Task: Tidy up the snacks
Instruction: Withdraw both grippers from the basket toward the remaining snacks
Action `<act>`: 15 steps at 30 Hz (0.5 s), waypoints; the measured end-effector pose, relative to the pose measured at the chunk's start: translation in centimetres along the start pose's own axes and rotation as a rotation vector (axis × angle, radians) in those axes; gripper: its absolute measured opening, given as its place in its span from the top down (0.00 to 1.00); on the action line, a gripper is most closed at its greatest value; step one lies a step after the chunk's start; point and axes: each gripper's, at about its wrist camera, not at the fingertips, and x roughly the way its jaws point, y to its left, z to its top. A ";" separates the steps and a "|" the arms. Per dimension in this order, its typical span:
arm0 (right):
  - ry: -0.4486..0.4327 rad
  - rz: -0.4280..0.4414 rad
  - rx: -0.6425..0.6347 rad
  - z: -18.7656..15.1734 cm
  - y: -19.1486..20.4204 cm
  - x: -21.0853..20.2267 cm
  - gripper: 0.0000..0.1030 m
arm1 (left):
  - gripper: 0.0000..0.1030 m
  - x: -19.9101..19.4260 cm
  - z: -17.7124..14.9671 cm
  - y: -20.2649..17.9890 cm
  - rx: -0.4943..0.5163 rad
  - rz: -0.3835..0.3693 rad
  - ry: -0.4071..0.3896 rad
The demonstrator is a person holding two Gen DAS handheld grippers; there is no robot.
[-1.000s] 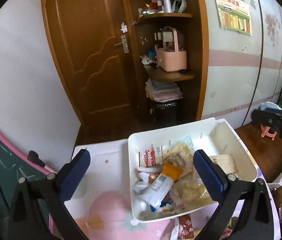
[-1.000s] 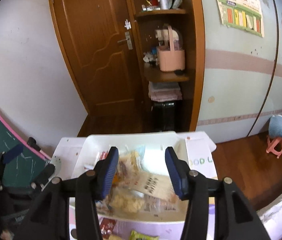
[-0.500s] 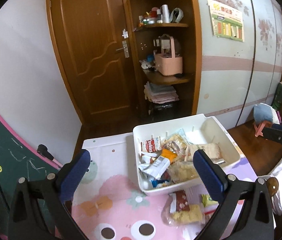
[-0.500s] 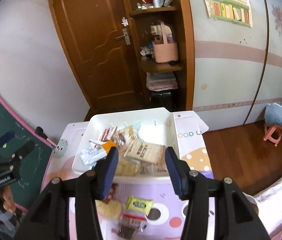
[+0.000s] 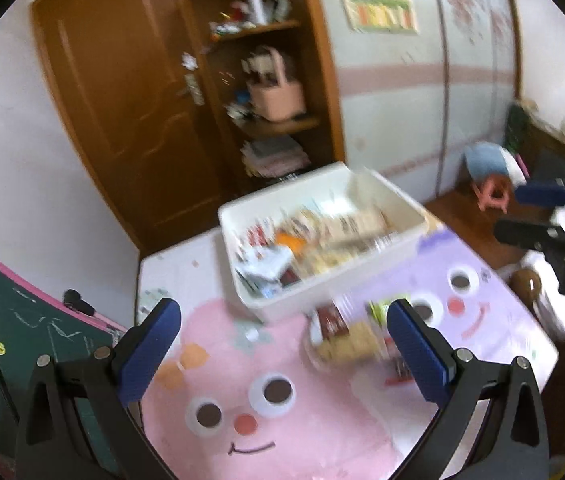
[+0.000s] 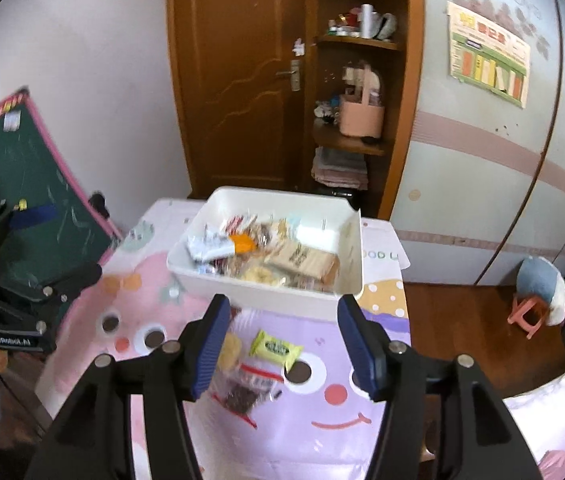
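Observation:
A white plastic bin (image 5: 402, 248) (image 6: 258, 292) holds several snack packets on a pink and purple cartoon mat (image 5: 282, 420) (image 6: 322, 420). Loose snacks lie on the mat in front of the bin: a yellow-green packet (image 6: 275, 347), a clear bag with dark pieces (image 6: 244, 390), a bag of pale biscuits (image 5: 342, 344). My left gripper (image 5: 282, 350) is open and empty above the pink mat. My right gripper (image 6: 282, 346) is open and empty above the loose snacks. It also shows in the left wrist view (image 5: 542, 216).
A green chalkboard with a pink frame (image 6: 38, 200) leans at the table's left side. A brown door (image 6: 238, 80) and a shelf with a pink basket (image 6: 362, 116) stand behind. A small pink stool (image 6: 530, 312) is on the wooden floor at the right.
Both grippers have pulled back and up from the bin, so more of the mat and the loose snacks show. The right gripper has opened wider. The bin has not moved.

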 end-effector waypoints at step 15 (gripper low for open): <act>0.321 0.116 0.177 -10.6 2.4 12.0 0.45 | 0.01 9.3 -8.9 -1.8 -0.014 -0.140 0.241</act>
